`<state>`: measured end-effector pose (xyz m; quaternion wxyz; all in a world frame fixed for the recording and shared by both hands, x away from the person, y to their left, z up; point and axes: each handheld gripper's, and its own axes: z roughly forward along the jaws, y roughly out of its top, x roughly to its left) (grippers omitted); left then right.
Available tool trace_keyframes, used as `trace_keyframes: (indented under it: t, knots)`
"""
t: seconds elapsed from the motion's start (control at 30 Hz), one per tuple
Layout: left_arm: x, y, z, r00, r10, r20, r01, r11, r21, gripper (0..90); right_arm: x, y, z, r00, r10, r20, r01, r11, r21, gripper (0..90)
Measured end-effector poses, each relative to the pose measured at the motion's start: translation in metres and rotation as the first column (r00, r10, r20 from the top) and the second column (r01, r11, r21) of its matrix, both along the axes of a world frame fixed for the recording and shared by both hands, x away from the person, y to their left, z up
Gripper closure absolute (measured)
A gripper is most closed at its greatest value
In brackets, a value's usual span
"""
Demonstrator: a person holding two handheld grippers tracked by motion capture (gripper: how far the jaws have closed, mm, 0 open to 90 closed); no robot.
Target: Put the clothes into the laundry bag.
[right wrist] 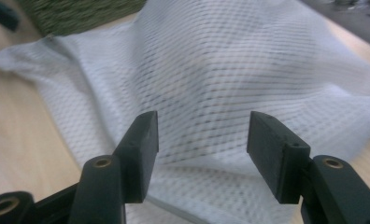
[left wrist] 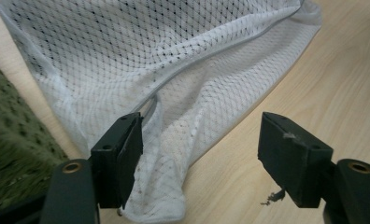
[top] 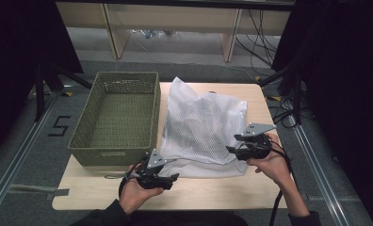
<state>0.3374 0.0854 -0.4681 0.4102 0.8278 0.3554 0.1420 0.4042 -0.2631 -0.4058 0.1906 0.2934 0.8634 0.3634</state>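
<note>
Mesh laundry bag (top: 206, 127) lies spread on the table (top: 95, 190) beside the green basket (top: 118, 115), likely staged for loading. We hold the left gripper (left wrist: 199, 154) at its near corner and the right gripper (right wrist: 202, 144) at its right edge, both released, hands low, jaws pointing inward.

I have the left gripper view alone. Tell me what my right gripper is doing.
Observer: The right gripper is open at the white mesh bag's right edge, gripping nothing.
Operator: Report what that green thing on my left is.
Observer: A green woven basket, standing left of the bag with nothing visible inside.
Operator: Say where my left gripper sits.
Observer: The left gripper is at the bag's near left corner, jaws open.
</note>
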Motion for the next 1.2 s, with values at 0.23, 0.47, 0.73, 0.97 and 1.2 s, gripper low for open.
trace_keyframes:
  t: [0.23, 0.47, 0.73, 0.97, 1.2]
  knots:
    - [-0.01, 0.01, 0.003, 0.9982, -0.058, 0.018, 0.058, 0.998, -0.024, 24.7, -0.003, -0.007, -0.004, 0.9976, -0.07, 0.001, 0.07, 0.997, 0.04, 38.9]
    - [-0.015, 0.021, 0.006, 0.9936, -0.109, 0.032, 0.11, 0.9925, -0.052, 19.0, -0.009, -0.008, -0.021, 0.9923, -0.124, -0.007, 0.124, 0.991, 0.052, 37.4]
    - [-0.02, 0.033, 0.003, 0.9947, -0.095, 0.042, 0.097, 0.9936, -0.059, 19.1, -0.023, -0.009, -0.026, 0.9875, -0.157, -0.02, 0.158, 0.982, 0.1, 36.6]
    - [-0.025, 0.046, 0.005, 0.9952, -0.082, 0.054, 0.085, 0.9938, -0.071, 18.9, -0.035, -0.006, -0.038, 0.9907, -0.129, -0.043, 0.133, 0.985, 0.108, 34.7]
    - [-0.031, 0.059, 0.004, 0.9967, -0.06, 0.055, 0.064, 0.9948, -0.079, 18.1, -0.049, -0.001, -0.042, 0.9921, -0.11, -0.061, 0.116, 0.986, 0.118, 33.0]
